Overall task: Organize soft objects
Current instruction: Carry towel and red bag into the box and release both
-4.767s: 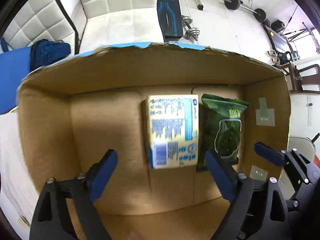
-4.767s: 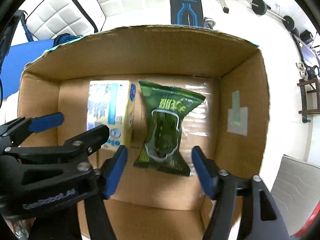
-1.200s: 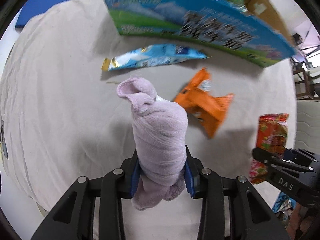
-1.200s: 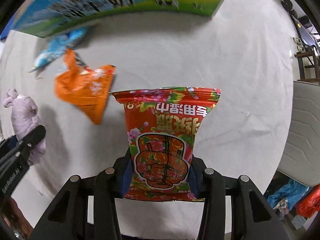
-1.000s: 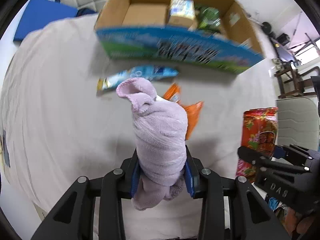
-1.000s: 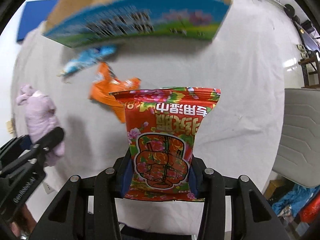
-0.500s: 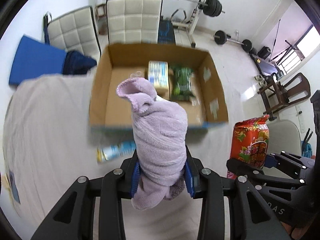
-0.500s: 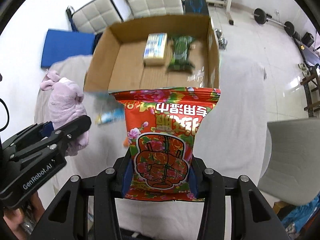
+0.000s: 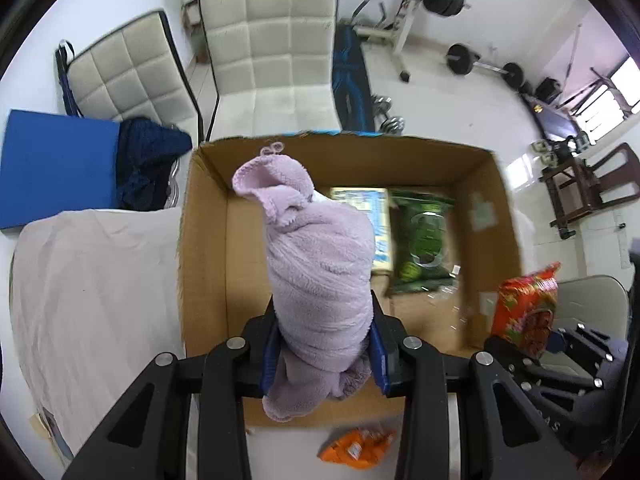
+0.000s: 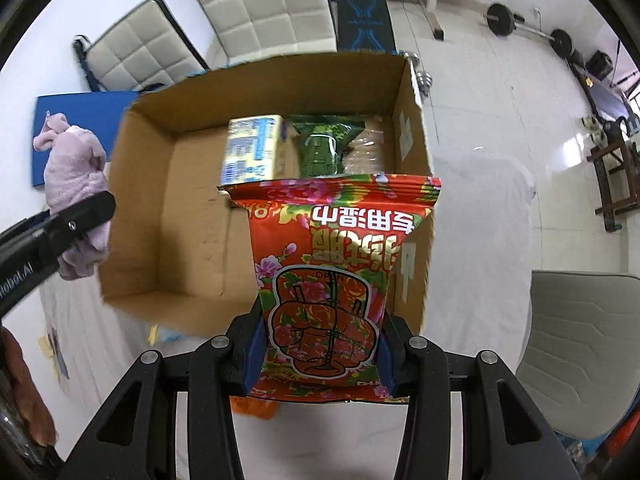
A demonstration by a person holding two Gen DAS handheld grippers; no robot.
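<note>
My left gripper (image 9: 322, 354) is shut on a rolled lilac towel (image 9: 316, 264) and holds it above the near side of an open cardboard box (image 9: 204, 240). My right gripper (image 10: 320, 354) is shut on a red flowered wet-wipes pack (image 10: 332, 276), held above the box's near right corner (image 10: 416, 168). Inside the box lie a yellow-blue pack (image 10: 250, 148) and a green pack (image 10: 322, 148), side by side at the far right. The towel also shows at the left in the right wrist view (image 10: 74, 184), and the red pack at the right in the left wrist view (image 9: 524, 310).
The box stands on a table with a white cloth (image 9: 92, 280). An orange snack bag (image 9: 356, 450) lies on the cloth in front of the box. Two white quilted chairs (image 9: 272, 52), a blue mat (image 9: 56, 168) and gym weights (image 9: 480, 64) are behind.
Both grippers have risen from the cloth with the towel and the red pack and moved forward over the box. The box now looks larger and closer than half a second ago.
</note>
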